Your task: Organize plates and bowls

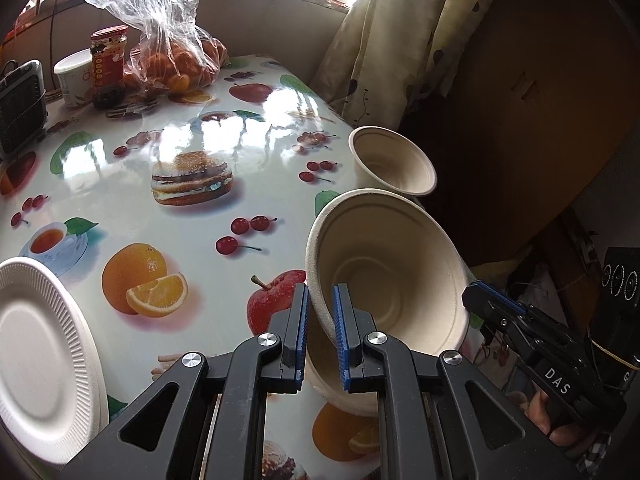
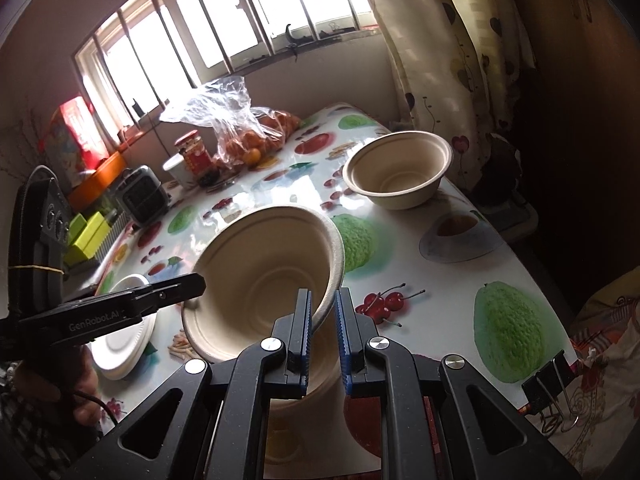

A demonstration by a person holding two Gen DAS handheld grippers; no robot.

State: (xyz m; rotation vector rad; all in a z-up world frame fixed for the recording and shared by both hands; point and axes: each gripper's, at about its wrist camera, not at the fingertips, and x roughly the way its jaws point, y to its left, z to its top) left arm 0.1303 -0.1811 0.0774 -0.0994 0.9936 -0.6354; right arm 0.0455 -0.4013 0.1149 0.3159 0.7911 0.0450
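Left tongs (image 1: 321,334) and right tongs (image 2: 323,338) both clamped tight on opposite rim edges of one large beige fibre bowl (image 1: 384,276), held tilted just above the surface (image 1: 192,208). A second, smaller bowl (image 2: 398,170) of the same matte pulp sits upright farther ahead, nearer the right-hand tongs, close to the surface's right edge; nesting looks to turn on that gap. White ribbed paper plates (image 1: 36,344) lie stacked flat well off to the left, nearer the left tongs; glossy fruit-print cover throughout.
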